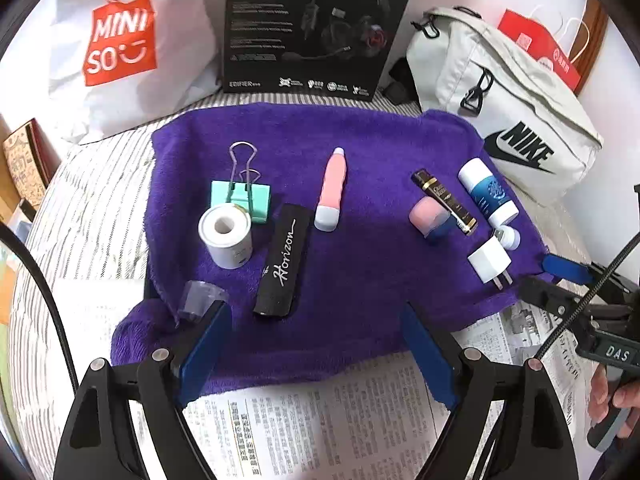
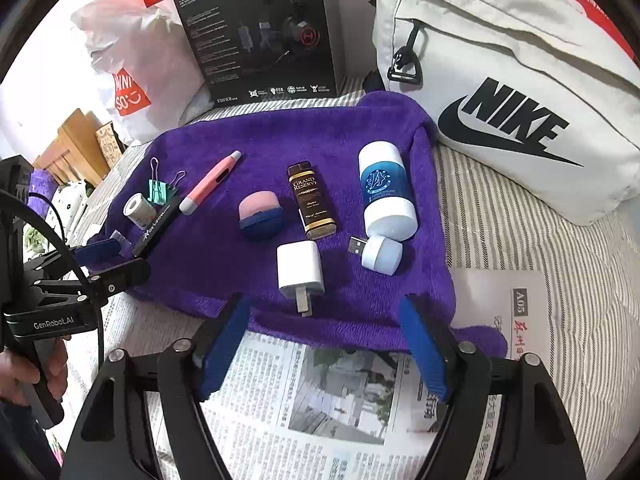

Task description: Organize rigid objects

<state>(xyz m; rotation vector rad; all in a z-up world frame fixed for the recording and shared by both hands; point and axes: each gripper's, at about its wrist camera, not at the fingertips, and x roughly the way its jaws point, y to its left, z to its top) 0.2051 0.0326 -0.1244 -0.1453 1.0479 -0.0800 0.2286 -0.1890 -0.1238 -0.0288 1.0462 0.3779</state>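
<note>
A purple towel (image 1: 360, 292) (image 2: 224, 272) holds small objects. On its left lie a mint binder clip (image 1: 241, 196), a white tape roll (image 1: 226, 236), a black Horizon case (image 1: 284, 261) and a pink pen-shaped tool (image 1: 331, 190). On its right lie a pink-and-blue sponge (image 2: 260, 216), a brown Grand Reserve box (image 2: 312, 200), a blue-and-white bottle (image 2: 386, 192), a white plug adapter (image 2: 300, 270) and a small USB light (image 2: 380, 254). My left gripper (image 1: 316, 344) is open and empty at the towel's near edge. My right gripper (image 2: 326, 344) is open and empty just short of the adapter.
A white Nike bag (image 2: 516, 92), a black headset box (image 1: 316, 24) and a Miniso bag (image 1: 120, 44) stand behind the towel. Newspaper (image 2: 332, 412) covers the striped bedding in front. A clear plastic piece (image 1: 198, 294) lies by my left finger.
</note>
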